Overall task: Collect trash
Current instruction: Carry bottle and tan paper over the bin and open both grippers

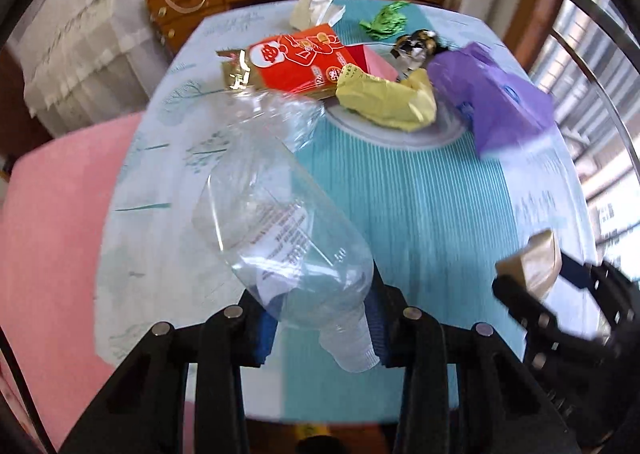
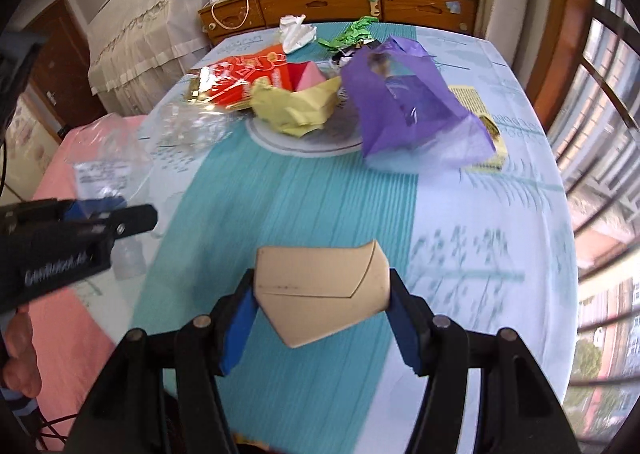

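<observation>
Left tool [image 1: 320, 328] clamps clear bottle [image 1: 288, 238], label blurred; right tool [image 2: 322, 312] grips cardboard tube [image 2: 320, 288], unprinted.

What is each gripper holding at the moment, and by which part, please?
The left gripper holds a clear plastic bottle near its neck end; the right gripper clamps a flattened cardboard tube across its sides.

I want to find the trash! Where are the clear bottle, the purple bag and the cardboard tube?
clear bottle [image 1: 288, 254], left wrist view, on the middle of its body.
purple bag [image 2: 408, 110], right wrist view, on its crinkled front.
cardboard tube [image 2: 320, 286], right wrist view, on its flattened side.
</observation>
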`<state>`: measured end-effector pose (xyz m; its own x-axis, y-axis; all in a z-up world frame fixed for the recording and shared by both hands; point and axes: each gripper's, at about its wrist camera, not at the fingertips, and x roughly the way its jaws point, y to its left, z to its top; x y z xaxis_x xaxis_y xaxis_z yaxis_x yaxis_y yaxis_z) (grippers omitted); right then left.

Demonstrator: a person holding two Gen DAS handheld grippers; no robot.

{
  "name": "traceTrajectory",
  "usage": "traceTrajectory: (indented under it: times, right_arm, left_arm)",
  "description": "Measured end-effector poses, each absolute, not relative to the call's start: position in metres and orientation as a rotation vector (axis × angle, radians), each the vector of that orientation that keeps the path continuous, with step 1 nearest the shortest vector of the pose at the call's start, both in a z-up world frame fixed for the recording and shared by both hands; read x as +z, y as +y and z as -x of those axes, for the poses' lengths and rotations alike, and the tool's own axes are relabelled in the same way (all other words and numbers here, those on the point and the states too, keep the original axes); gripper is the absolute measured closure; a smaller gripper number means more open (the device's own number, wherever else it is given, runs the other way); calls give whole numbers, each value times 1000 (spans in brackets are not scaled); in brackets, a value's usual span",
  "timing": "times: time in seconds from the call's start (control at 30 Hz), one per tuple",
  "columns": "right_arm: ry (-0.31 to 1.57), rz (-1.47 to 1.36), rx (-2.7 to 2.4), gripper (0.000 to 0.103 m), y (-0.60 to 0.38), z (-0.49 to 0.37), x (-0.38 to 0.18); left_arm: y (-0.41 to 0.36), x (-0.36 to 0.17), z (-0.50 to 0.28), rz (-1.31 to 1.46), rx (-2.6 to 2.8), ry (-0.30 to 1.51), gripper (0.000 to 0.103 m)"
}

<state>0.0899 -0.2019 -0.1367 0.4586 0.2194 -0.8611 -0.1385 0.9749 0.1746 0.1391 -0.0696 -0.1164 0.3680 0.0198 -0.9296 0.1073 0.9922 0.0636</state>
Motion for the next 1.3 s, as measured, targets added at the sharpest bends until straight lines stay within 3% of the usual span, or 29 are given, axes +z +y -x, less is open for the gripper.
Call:
traceTrajectory:
  times: [0.3, 0.6, 0.9, 1.3]
  right_arm:
    - [1032, -124, 158, 42, -143, 12, -116]
    - [1151, -160, 126, 42, -102, 101, -145]
    - [1313, -220, 98, 42, -109, 136, -233]
    - [1388, -314, 99, 42, -127, 94, -429]
  left_arm:
    - [-12, -98, -36, -246, -164, 1133, 67]
    - [12, -134, 40, -250, -278, 1252, 68]
    - [-7, -231, 65, -264, -308, 1398, 68]
    - [-19, -424, 36, -209, -295, 1443, 68]
